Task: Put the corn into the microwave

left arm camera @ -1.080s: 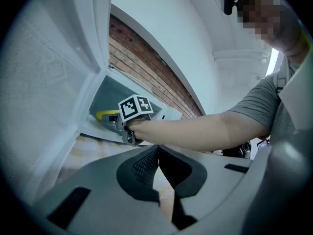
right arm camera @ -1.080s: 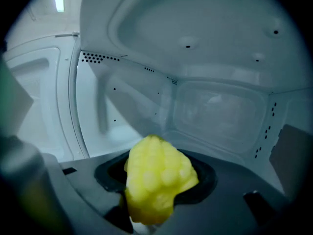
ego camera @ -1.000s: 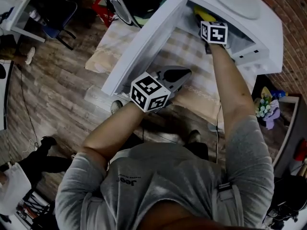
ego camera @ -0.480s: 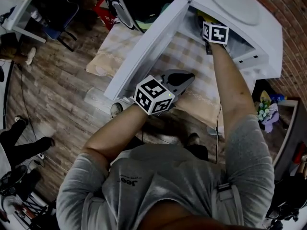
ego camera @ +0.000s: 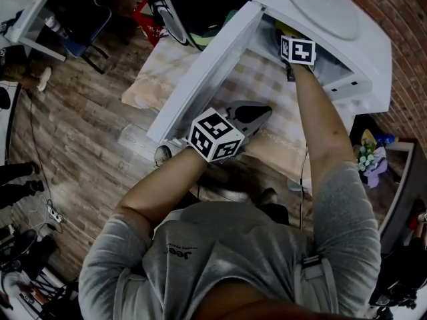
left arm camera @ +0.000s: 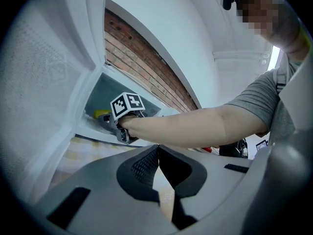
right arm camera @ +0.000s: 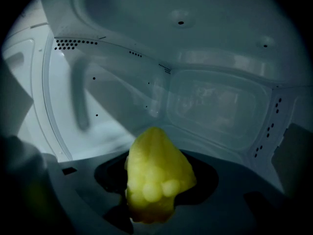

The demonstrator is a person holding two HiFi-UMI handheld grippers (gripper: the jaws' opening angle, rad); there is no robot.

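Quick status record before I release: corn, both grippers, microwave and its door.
corn: yellow, inside the microwave cavity, gripped
right gripper: inside the cavity, jaws shut on the corn
left gripper: outside, beside the door, jaws together, nothing between them
door: open
task state: corn inside, not yet released; whether it touches the cavity floor cannot be told

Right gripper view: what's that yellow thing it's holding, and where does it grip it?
The right gripper holds the corn by its near end, pinched between the jaws; the free tip points into the microwave.
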